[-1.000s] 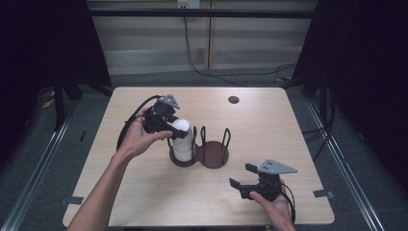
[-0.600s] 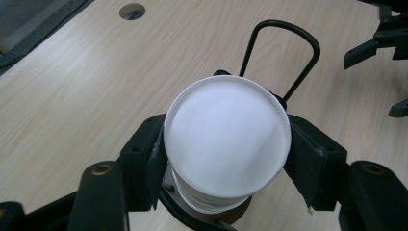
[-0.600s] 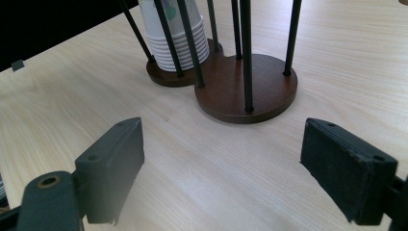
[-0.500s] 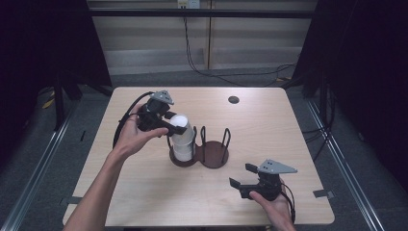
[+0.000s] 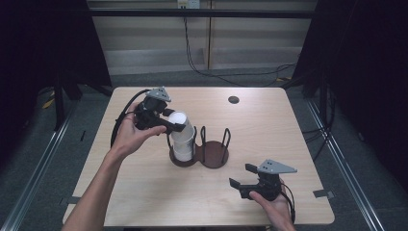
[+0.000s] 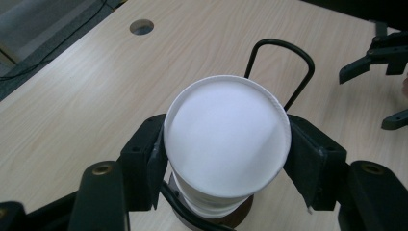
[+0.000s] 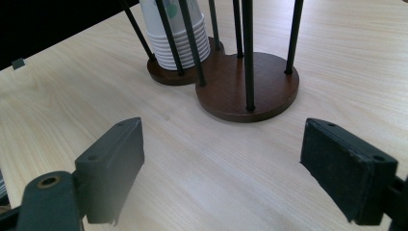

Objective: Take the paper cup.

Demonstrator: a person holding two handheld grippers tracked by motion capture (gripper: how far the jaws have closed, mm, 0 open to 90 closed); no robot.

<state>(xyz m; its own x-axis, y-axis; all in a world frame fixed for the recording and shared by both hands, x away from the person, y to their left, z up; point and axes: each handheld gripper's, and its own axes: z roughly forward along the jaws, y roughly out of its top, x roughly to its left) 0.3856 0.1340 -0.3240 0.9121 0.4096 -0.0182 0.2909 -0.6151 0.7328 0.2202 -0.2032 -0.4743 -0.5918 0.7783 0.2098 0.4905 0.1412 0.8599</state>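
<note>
On table: one two-bay holder [image 5: 214, 153]; left gripper [image 5: 177, 123] clamps top cup [image 6: 227, 139]; right gripper [image 5: 243, 176] wide open, empty.

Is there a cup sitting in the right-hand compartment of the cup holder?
No, in the high view the right compartment of the cup holder is bare, while the stack of white paper cups stands in the left one.
</note>
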